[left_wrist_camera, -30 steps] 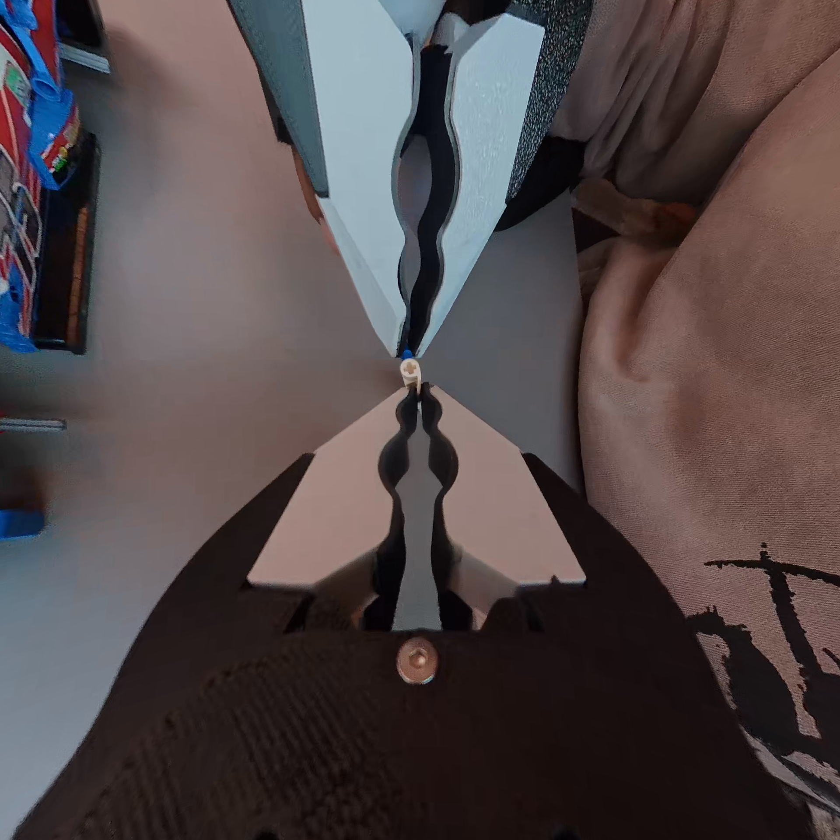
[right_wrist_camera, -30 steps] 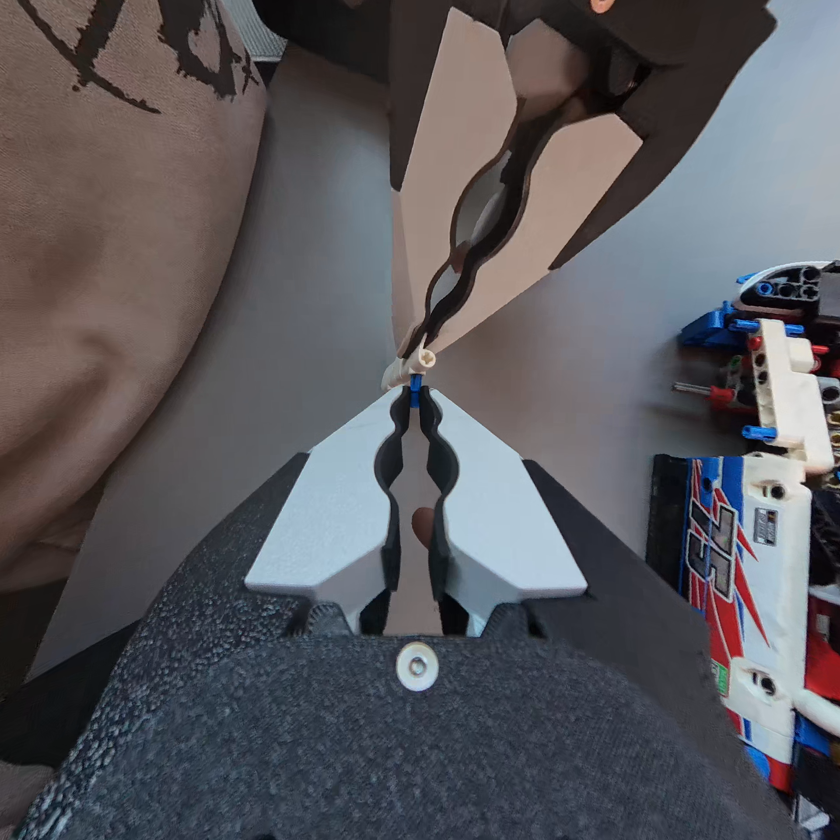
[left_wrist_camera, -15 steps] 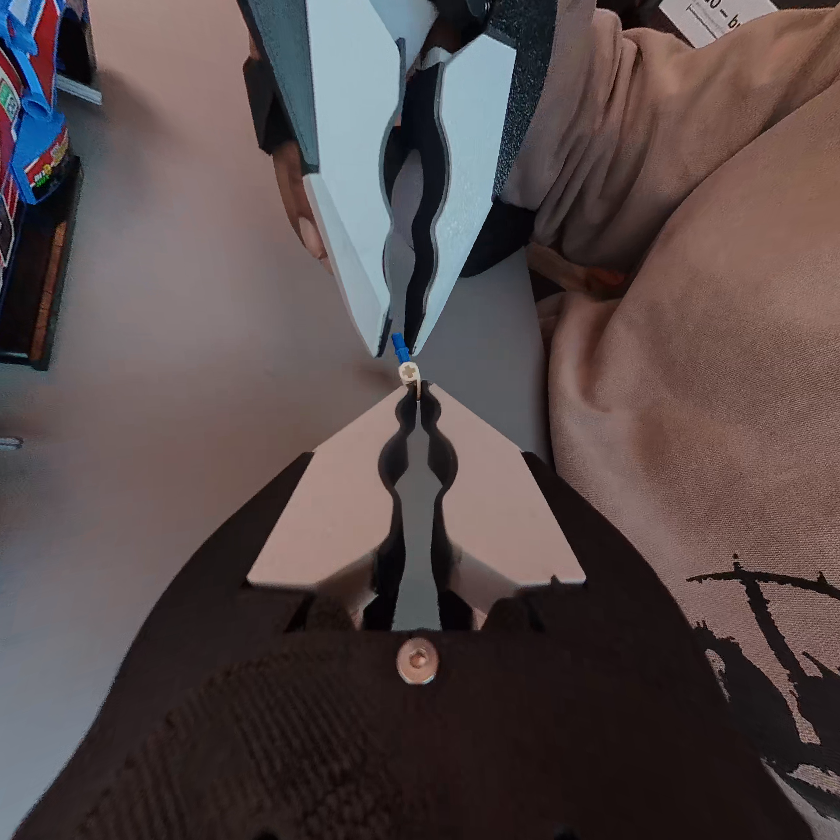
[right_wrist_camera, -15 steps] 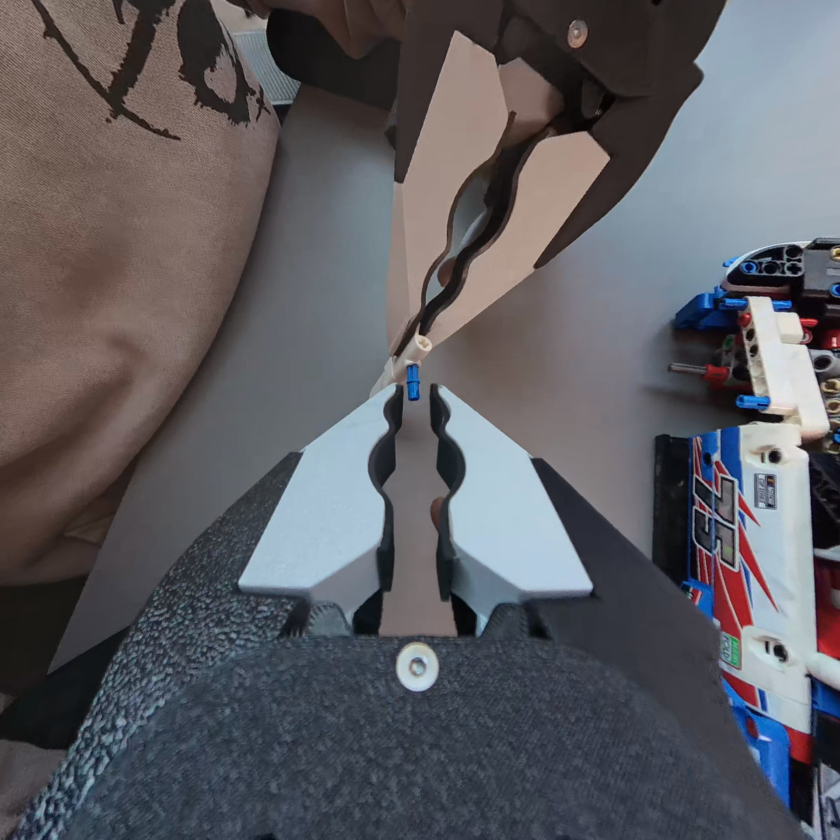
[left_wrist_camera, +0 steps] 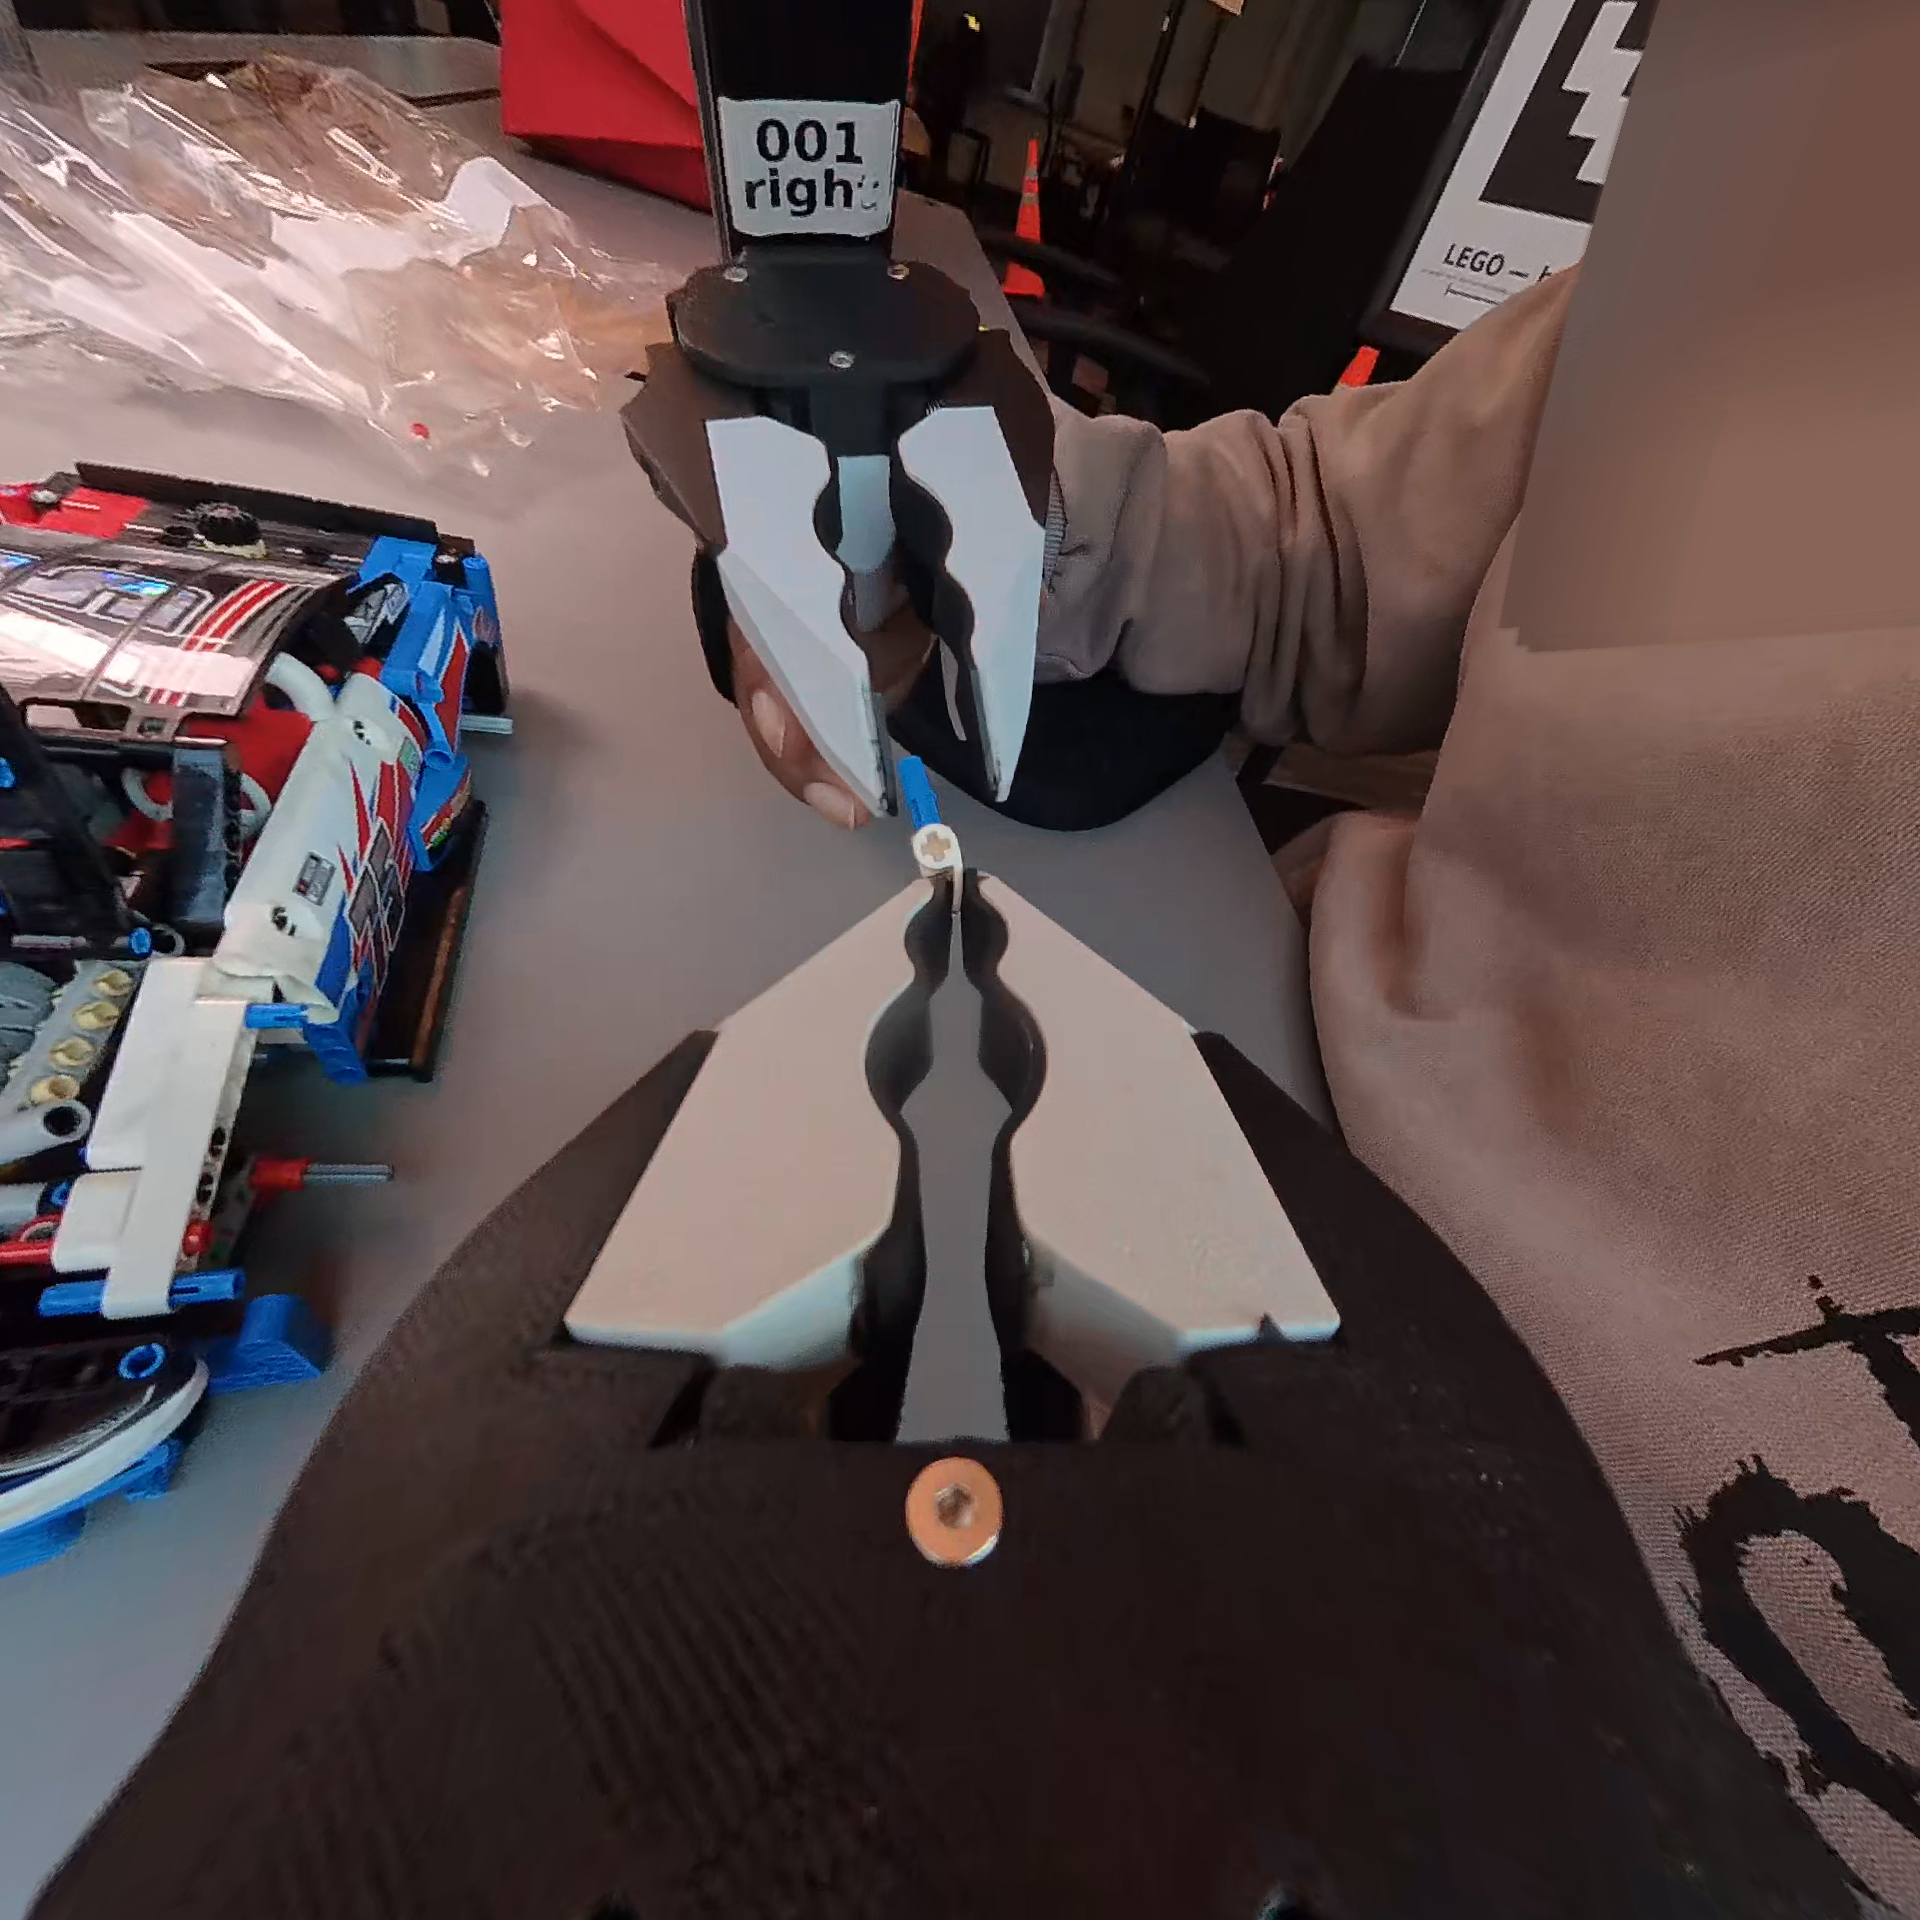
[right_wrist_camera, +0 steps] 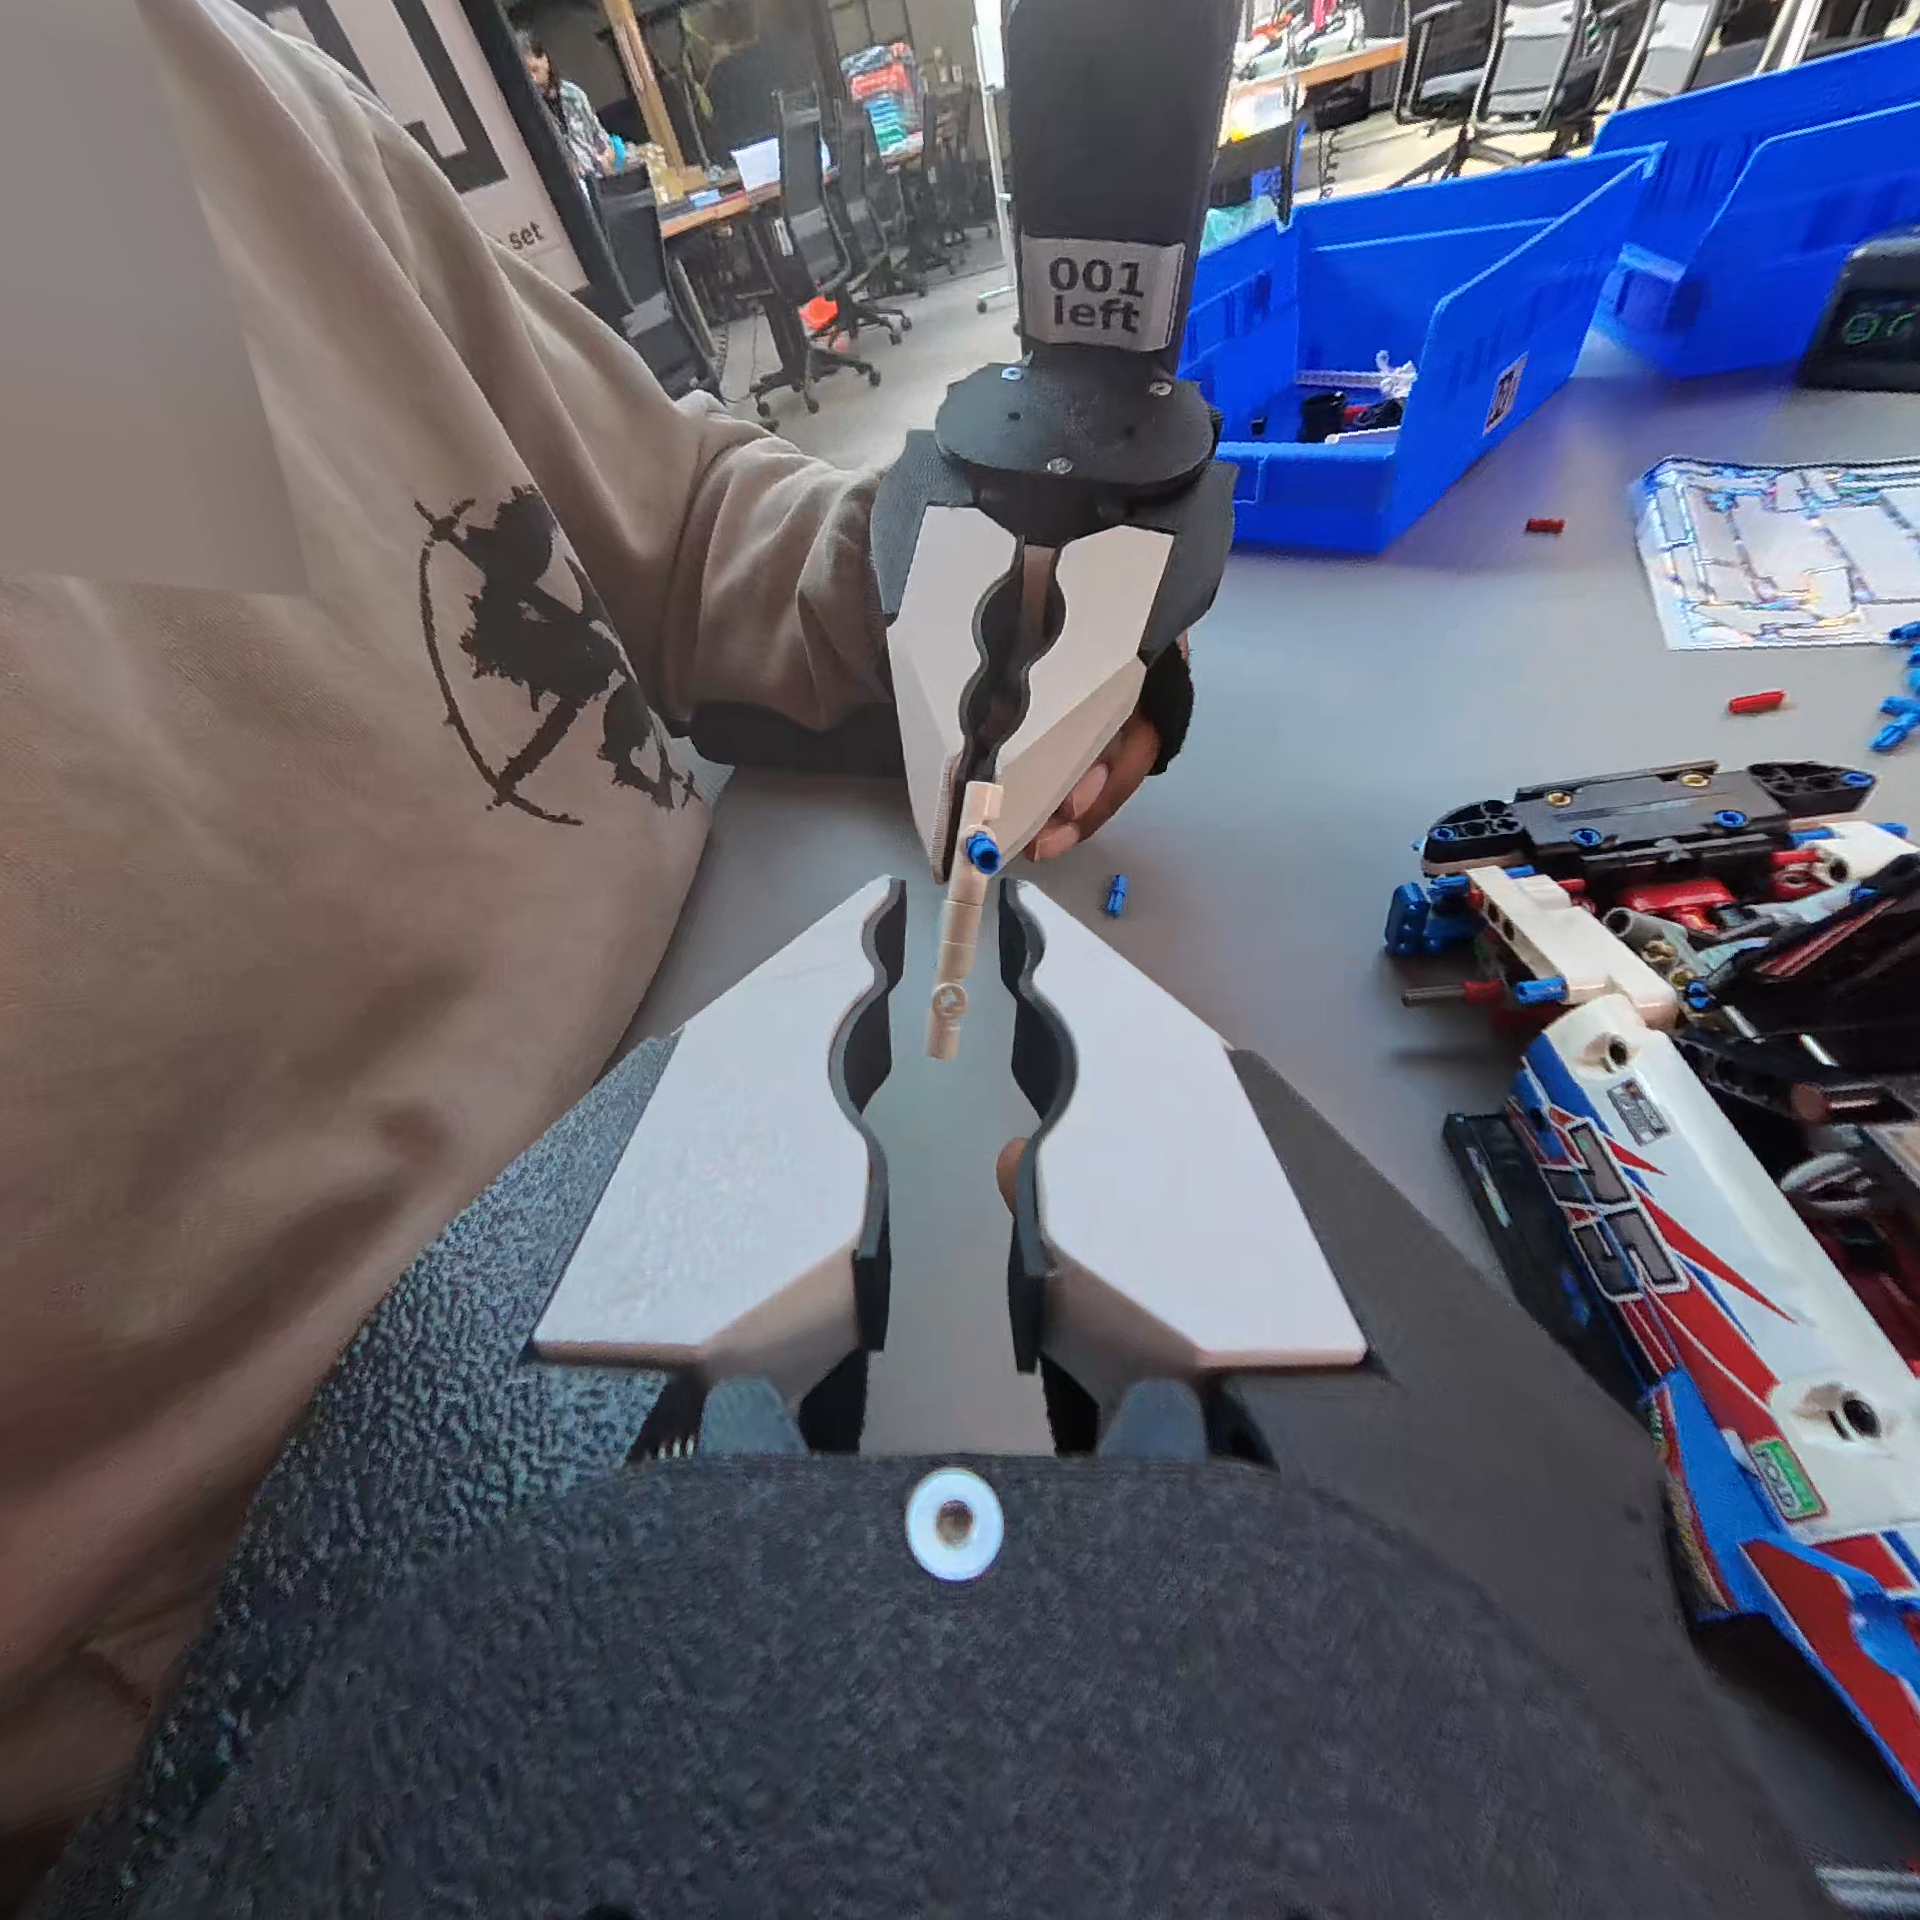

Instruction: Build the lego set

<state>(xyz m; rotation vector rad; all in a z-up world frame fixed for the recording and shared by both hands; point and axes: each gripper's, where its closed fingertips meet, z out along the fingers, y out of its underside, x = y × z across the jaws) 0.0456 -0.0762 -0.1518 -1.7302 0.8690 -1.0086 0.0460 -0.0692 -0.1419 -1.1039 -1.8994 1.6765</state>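
My left gripper (left_wrist_camera: 951, 883) is shut on a slim tan lego connector (left_wrist_camera: 935, 847), held above the grey table. A blue pin (left_wrist_camera: 914, 795) sticks out of the connector. In the right wrist view the connector (right_wrist_camera: 958, 935) hangs from the left gripper (right_wrist_camera: 971, 831), with the blue pin (right_wrist_camera: 979, 852) in its upper hole. My right gripper (right_wrist_camera: 951, 883) is open and empty, its tips either side of the connector without touching it. It also shows in the left wrist view (left_wrist_camera: 940, 800), facing mine. The part-built lego race car (right_wrist_camera: 1714, 1143) lies on the table to the right.
The car also shows at the left in the left wrist view (left_wrist_camera: 260, 831), with clear plastic bags (left_wrist_camera: 260, 229) behind it. A loose blue pin (right_wrist_camera: 1115, 894) lies on the table. Blue bins (right_wrist_camera: 1455, 364), an instruction sheet (right_wrist_camera: 1787, 551) and red pins (right_wrist_camera: 1756, 701) are farther back. A person's beige sleeve (left_wrist_camera: 1299, 571) is close by. Less than 4 cm separates the two grippers' tips.
My right gripper has opened and let go of the blue pin, which stays in the tan connector. Both views now show more of the table, and the grippers are a little farther apart.
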